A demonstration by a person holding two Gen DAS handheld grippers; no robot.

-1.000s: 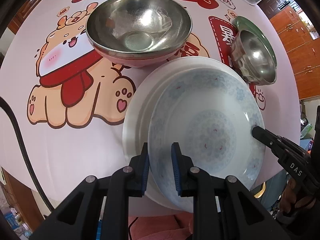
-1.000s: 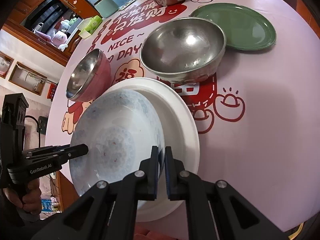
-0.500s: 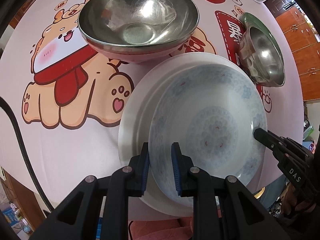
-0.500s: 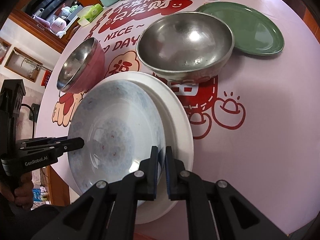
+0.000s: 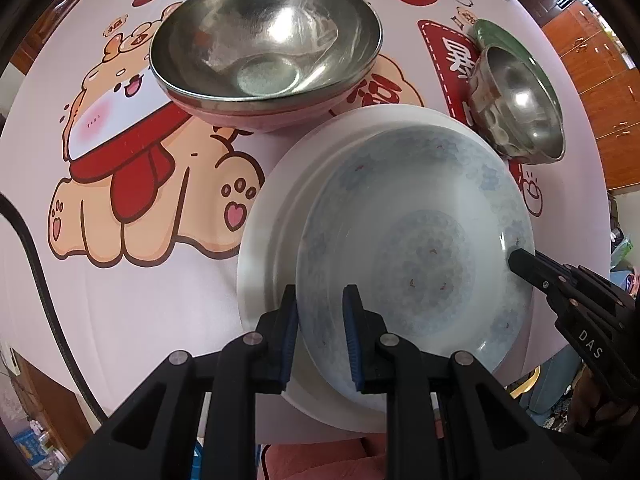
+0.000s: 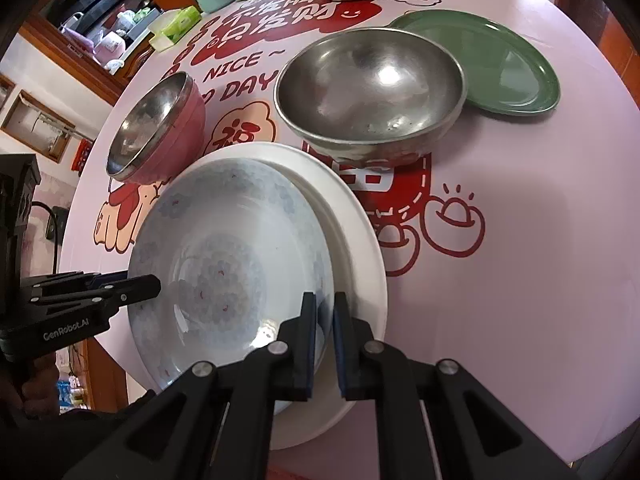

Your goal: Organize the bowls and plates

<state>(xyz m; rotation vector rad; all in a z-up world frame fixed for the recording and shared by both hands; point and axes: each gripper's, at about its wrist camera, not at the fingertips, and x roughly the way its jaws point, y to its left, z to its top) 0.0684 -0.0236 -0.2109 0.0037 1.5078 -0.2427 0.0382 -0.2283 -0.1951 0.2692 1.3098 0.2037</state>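
Honestly, with my left tool [image 5: 320,334] and right tool [image 6: 324,342] each clamped on opposite rims of the blue plate [image 5: 416,248] over the white plate [image 5: 272,216] near the tabletop [image 5: 120,304] edge, I fear uneven release would tip it and chip both.

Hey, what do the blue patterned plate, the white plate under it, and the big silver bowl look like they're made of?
The blue patterned plate looks like glazed ceramic or opal glass: glossy, with bright highlights and a printed floral pattern. The white plate under it seems ceramic or melamine, plain with a softer sheen; I can't say which. The big silver bowl appears to be stainless steel, with a brushed metallic interior that mirrors the light.
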